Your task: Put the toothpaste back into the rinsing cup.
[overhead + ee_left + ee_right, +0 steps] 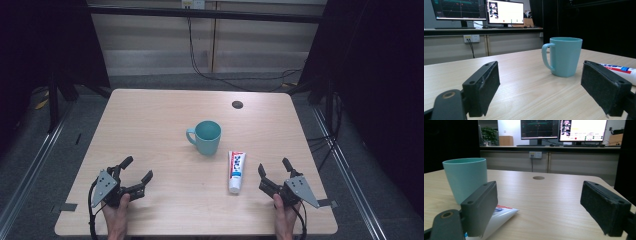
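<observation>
1. We hold both tools low over the near edge of the bench [150,107]. Landmark is the cup [205,137], upright, mid-bench, handle pointing toward our left side.
2. Left tool [138,172]: near-left of the cup, well apart from it. Jaws spread wide, released, nothing between the pads; its own view shows bare wood in the gap and the cup ahead, right of centre.
3. Right tool [274,169]: near-right of the cup, also well apart. Jaws as wide as they go, released, empty.
4. Tube [236,171]: lies flat just near-right of the cup, not touching it, long axis running roughly toward us, flat crimped end away from us toward the cup, cap end nearest us. It sits between cup and right tool, closer to that tool than anything else.
5. In the right gripper view the tube's end shows just behind the left pad [479,210], cup behind it. No contact visible.
6. Progress, our read: nothing started. Cup is empty as far as the high view shows, and nothing is gripped.
7. Left to do, as a judgement: likely the whole job. Reach for the tube with the right tool, close on it, lift, then move it, probably to the cup. Left tool could steady the cup.
</observation>
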